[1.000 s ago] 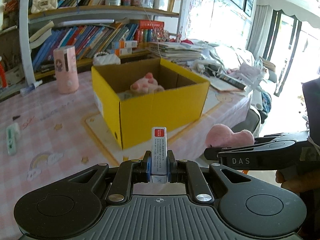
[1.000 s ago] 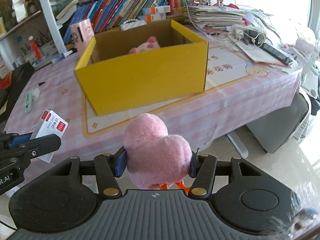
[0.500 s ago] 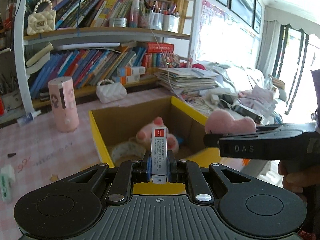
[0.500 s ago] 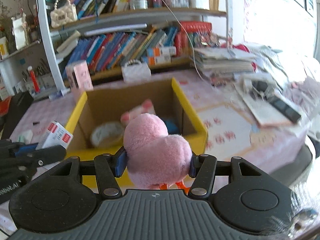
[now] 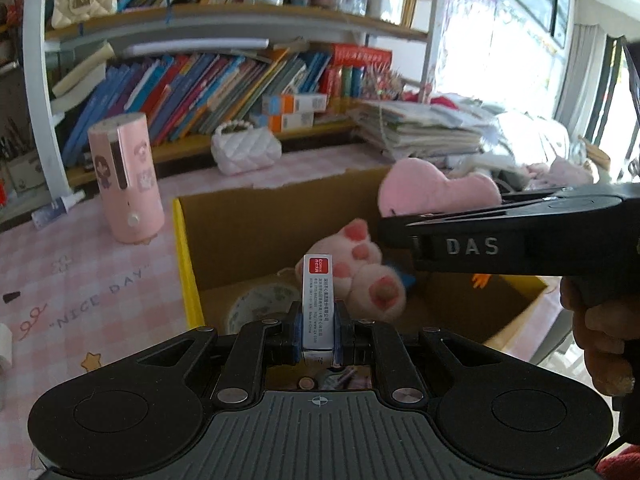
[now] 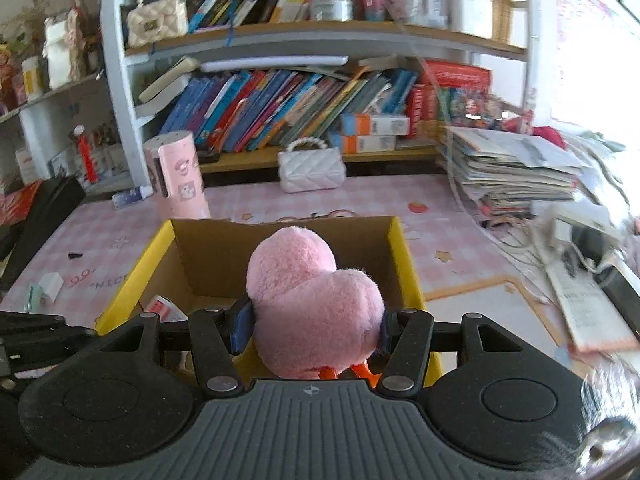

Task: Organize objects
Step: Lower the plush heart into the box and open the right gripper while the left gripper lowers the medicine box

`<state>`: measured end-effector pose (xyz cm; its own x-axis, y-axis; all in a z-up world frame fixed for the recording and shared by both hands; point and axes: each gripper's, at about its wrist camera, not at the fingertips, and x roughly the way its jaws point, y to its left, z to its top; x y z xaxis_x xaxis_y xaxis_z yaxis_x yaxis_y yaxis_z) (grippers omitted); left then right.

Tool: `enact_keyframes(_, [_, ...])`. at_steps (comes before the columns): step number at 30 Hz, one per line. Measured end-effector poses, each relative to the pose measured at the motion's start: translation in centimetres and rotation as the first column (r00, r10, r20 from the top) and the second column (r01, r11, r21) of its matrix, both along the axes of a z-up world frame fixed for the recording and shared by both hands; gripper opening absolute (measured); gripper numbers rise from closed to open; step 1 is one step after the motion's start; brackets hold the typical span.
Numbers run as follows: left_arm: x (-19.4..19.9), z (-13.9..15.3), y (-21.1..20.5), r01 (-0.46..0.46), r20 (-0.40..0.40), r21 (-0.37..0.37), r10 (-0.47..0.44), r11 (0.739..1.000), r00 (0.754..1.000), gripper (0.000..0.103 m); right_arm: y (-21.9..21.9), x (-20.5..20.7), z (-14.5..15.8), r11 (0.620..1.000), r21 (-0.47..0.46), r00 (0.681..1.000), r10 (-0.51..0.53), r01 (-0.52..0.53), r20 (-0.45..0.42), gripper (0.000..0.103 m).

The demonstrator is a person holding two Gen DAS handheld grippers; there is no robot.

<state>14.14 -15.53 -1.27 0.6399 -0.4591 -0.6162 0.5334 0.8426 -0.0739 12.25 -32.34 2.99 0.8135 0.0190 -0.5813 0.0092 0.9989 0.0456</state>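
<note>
Your left gripper (image 5: 317, 334) is clamped down tight on a small white box (image 5: 317, 300) with a red label on top, standing upright between the pads. Your right gripper (image 6: 310, 326) is partway closed, squeezing a pink plush toy (image 6: 310, 304): fuzzy, two rounded lumps, orange bits poking out underneath. Both are hanging over the open yellow cardboard box (image 6: 404, 256) on the pink checked tablecloth (image 5: 80, 272). Down inside the box there's another pink plush (image 5: 360, 272) with paw pads showing, plus a roll of tape (image 5: 260, 304) beside it.
</note>
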Motion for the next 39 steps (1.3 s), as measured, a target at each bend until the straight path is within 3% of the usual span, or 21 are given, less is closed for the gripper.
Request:
enact_keyframes(11, [1.9,-2.1,-2.2,0.026,-0.04,0.097,-0.022,0.995,0.999,0.013,1.0,5.0,-3.4,0.99,-0.026,0.981,0.137,-0.141,-0.138,0.053])
enact_keyframes(22, [2.7,-2.5,-2.6,0.04,-0.066,0.09,-0.034,0.995,0.997,0.016,1.3,7.3,-4.7,0.979,0.005,0.941,0.196,-0.203,-0.276,0.054])
enact_keyframes(28, [2.6,-2.4,-2.5,0.049,-0.065,0.071,-0.044,0.996,0.997,0.03,1.3,7.5,-4.9,0.977,0.001,0.934,0.204,-0.213,-0.294,0.055])
enact_keyframes(32, [2.0,-1.9,-2.4,0.056,-0.035,0.059,-0.054,0.997,0.998,0.05,0.9,7.4,-4.8,0.98,0.032,0.939,0.196,-0.195,-0.284,0.058])
enact_keyframes(36, [1.2,-1.3,-2.3,0.091,-0.024,0.03,-0.091,0.995,0.996,0.072,0.5,6.9,-4.4,0.983,0.063,0.952,0.181,-0.171,-0.247,0.07])
enact_keyframes(37, [0.8,-1.2,-2.4,0.092,-0.013,0.037,-0.092,0.995,0.996,0.072,0.5,6.7,-4.2,0.984,0.059,0.956,0.177,-0.168,-0.233,0.073])
enact_keyframes(39, [0.3,-1.0,-2.4,0.069,0.011,0.059,-0.07,0.996,0.997,0.084,0.7,6.2,-3.8,0.985,0.039,0.962,0.172,-0.168,-0.21,0.075])
